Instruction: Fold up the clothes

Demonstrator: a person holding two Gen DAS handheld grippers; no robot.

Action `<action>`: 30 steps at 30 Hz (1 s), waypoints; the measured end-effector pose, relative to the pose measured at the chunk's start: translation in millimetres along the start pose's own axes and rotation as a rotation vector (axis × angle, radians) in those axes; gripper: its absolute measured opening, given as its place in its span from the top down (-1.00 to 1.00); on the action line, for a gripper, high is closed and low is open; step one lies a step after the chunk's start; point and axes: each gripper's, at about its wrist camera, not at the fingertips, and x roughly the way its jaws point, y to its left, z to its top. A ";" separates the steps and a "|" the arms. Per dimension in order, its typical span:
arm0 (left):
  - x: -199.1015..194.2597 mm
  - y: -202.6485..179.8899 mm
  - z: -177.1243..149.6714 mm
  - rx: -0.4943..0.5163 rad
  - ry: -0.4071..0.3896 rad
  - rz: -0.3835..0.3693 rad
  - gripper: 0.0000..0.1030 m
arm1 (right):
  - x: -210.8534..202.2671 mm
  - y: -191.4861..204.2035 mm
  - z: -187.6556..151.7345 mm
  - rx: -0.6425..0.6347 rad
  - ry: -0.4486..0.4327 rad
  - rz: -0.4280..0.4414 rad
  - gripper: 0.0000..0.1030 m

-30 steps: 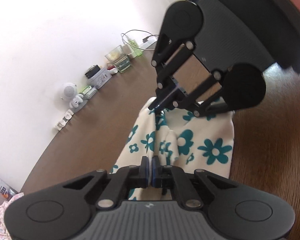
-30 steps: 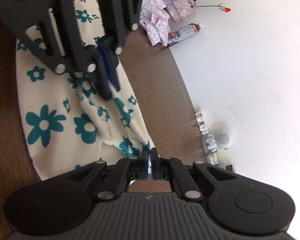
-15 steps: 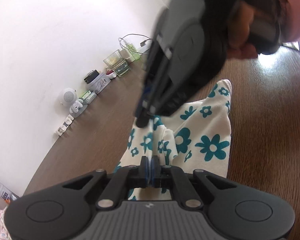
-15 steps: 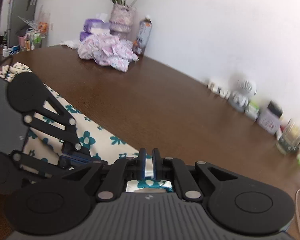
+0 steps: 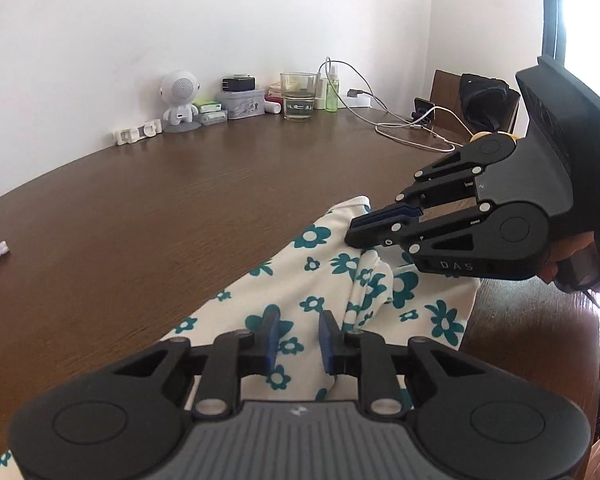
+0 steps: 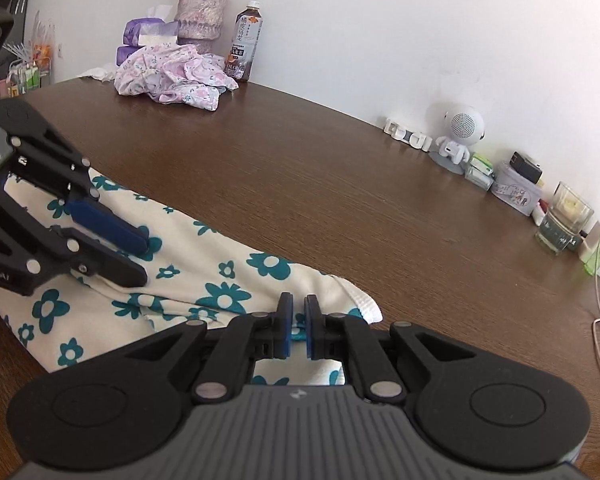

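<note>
**Soft floral garment, both grippers low over it**

Lies spread on the brown bench (image 5: 180, 208): cream floral garment (image 5: 312, 280), light, limp, bunched in a ridge mid-cloth. Best pinched at a hem or corner, likely to sag and slide otherwise. Left hand-held gripper (image 5: 298, 340) parted wide, holding nothing, levelled just above the cloth. Right hand-held gripper (image 6: 296, 330) nearly closed, slim gap showing, cloth edge beneath; grip on fabric uncertain.
</note>
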 end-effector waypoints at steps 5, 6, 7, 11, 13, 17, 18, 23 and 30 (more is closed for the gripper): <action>-35.7 10.9 -17.0 0.014 -0.024 0.042 0.46 | -0.4 5.8 1.0 -0.006 0.007 -0.031 0.90; -45.4 15.4 -22.3 0.012 -0.028 0.073 0.40 | -0.5 6.9 1.1 -0.005 0.008 -0.036 0.90; -56.1 23.5 -29.8 0.002 -0.028 0.119 0.39 | -0.5 7.9 1.3 -0.004 0.009 -0.042 0.90; -97.2 55.7 -60.1 -0.090 -0.008 0.278 0.39 | 0.1 10.7 1.9 0.009 0.012 -0.059 0.90; -116.8 69.0 -76.1 -0.137 0.000 0.345 0.40 | 0.6 11.8 2.2 0.018 0.013 -0.067 0.90; -144.7 82.9 -105.0 -0.186 0.020 0.425 0.32 | 1.7 16.2 2.9 0.033 0.017 -0.094 0.87; -151.1 86.0 -111.9 -0.206 0.016 0.423 0.23 | 1.9 17.4 3.1 0.037 0.018 -0.101 0.87; -164.7 86.5 -135.3 -0.213 -0.036 0.443 -0.02 | 3.5 24.3 3.9 0.052 0.023 -0.141 0.87; -157.8 98.2 -134.8 -0.182 -0.041 0.393 0.05 | 6.9 37.3 6.9 0.042 0.042 -0.210 0.87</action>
